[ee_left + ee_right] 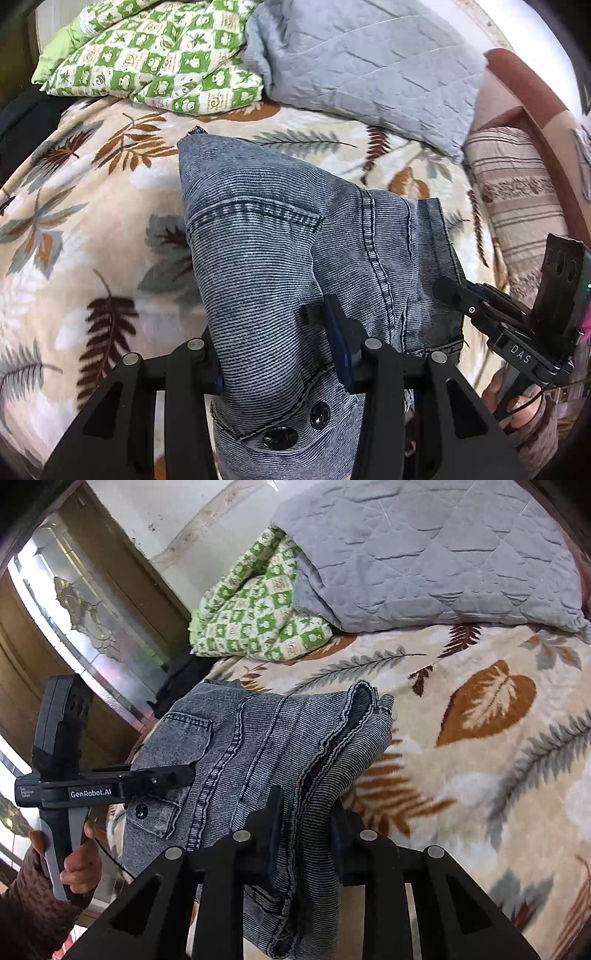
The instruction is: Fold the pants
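Lifting the folded grey-blue corduroy pants (pixel 280 236) above the leaf-patterned beige blanket (pixel 92 206), left gripper (pixel 277 354) and right gripper (pixel 306 834) are clamping opposite edges, needing level, matched travel.

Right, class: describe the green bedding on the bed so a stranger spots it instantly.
Start at the leaf-print bedspread. At its far edge two bundles lie side by side. The green checked quilt beside the plain grey quilt is the only one patterned in green and cream squares.
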Demonstrator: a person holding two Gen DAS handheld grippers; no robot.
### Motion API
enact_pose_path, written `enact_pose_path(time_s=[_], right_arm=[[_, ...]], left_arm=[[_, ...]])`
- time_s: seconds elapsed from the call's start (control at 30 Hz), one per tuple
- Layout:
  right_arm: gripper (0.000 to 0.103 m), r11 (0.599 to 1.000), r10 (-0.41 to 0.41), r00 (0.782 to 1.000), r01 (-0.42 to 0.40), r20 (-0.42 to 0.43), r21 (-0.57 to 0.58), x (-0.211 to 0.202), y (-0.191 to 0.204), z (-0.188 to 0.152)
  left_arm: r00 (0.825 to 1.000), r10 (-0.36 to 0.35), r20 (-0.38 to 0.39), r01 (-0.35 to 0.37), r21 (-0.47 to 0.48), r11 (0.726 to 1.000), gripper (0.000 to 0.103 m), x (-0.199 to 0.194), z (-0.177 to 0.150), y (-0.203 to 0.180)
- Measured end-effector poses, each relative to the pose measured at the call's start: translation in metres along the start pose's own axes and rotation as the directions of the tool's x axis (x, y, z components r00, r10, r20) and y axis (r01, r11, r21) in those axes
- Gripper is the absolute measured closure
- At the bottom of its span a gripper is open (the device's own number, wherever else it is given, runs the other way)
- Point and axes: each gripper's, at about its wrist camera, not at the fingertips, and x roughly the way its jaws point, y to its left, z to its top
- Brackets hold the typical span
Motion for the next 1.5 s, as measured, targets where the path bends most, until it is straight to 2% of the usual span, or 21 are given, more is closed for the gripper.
enact_pose_path(time_s=[0.23,0.3,0.33,0.4,0.47,0.57,0.7,0.73,0.8,0.87,0.97,1.03,1.1,1.2,1.4,1.5], right_arm=[[0.079,0.998,-0.060,0.997,0.060,-0.050,0.016,0.053,-0.019,0.008],[0.077,0.996,-0.092,0.993,0.093,-0.068,0.009,0.066,-0.024,0.005],[0.075,0.994,-0.103,0.992,0.104,-0.068,0.010,0.070,-0.026,0.004],[0.070,0.994,-0.097,0.993,0.099,-0.060,0.039,0.073,-0.034,0.002],[0.063,0.993,-0.101,0.993,0.105,-0.067,0.060,0.077,-0.040,0.000],[0.056,0.990,-0.114,0.990,0.119,-0.079,0.070,0.078,-0.041,-0.001],[0.031,0.984,-0.161,0.984,0.166,-0.078,0.068,0.066,-0.036,-0.003],[0.029,0.980,-0.185,0.979,0.190,-0.080,0.058,0.062,-0.033,-0.004],[0.015,0.964,-0.259,0.961,0.263,-0.097,0.028,0.054,-0.026,-0.008],[0.010,0.948,-0.316,0.942,0.318,-0.115,0.000,0.048,-0.020,-0.013],[0.001,0.909,-0.417,0.896,0.413,-0.151,-0.056,0.035,-0.011,-0.027],[0.001,0.893,-0.451,0.877,0.443,-0.166,-0.086,0.024,-0.007,-0.041],[0.001,0.893,-0.448,0.882,0.436,-0.146,-0.109,0.007,-0.001,-0.057],[0.001,0.876,-0.480,0.871,0.469,-0.105,-0.112,-0.018,0.007,-0.076],[0.001,0.878,-0.476,0.879,0.473,-0.022,-0.072,-0.068,0.026,-0.104],[0.001,0.856,-0.508,0.861,0.507,0.019,-0.103,-0.087,0.039,-0.116]], left_arm=[[0.998,0.028,-0.050,-0.030,-0.041,0.999,0.061,0.049,0.008,0.018],[0.997,0.044,-0.058,-0.047,-0.046,0.998,0.057,0.060,0.005,0.024],[0.998,0.046,-0.048,-0.048,-0.049,0.998,0.051,0.062,0.003,0.026],[0.999,0.044,-0.028,-0.045,-0.054,0.998,0.045,0.064,0.000,0.029],[0.998,0.069,-0.016,-0.069,-0.055,0.996,0.033,0.065,-0.003,0.032],[0.995,0.098,-0.006,-0.098,-0.044,0.994,0.030,0.064,-0.006,0.033],[0.993,0.118,0.003,-0.117,-0.045,0.992,0.030,0.053,-0.010,0.031],[0.992,0.128,0.011,-0.128,-0.041,0.991,0.030,0.049,-0.011,0.030],[0.988,0.156,0.022,-0.155,-0.029,0.987,0.030,0.042,-0.017,0.026],[0.984,0.173,0.036,-0.173,-0.019,0.985,0.030,0.034,-0.025,0.023],[0.976,0.204,0.078,-0.203,-0.011,0.979,0.030,0.017,-0.041,0.018],[0.970,0.220,0.108,-0.220,-0.011,0.976,0.030,0.007,-0.053,0.015],[0.963,0.236,0.130,-0.237,-0.006,0.972,0.029,-0.003,-0.067,0.012],[0.951,0.257,0.171,-0.259,-0.009,0.966,0.029,-0.018,-0.092,0.006],[0.924,0.313,0.221,-0.329,0.038,0.944,0.029,-0.039,-0.139,-0.011],[0.917,0.323,0.236,-0.344,0.054,0.937,0.028,-0.048,-0.160,-0.018]])
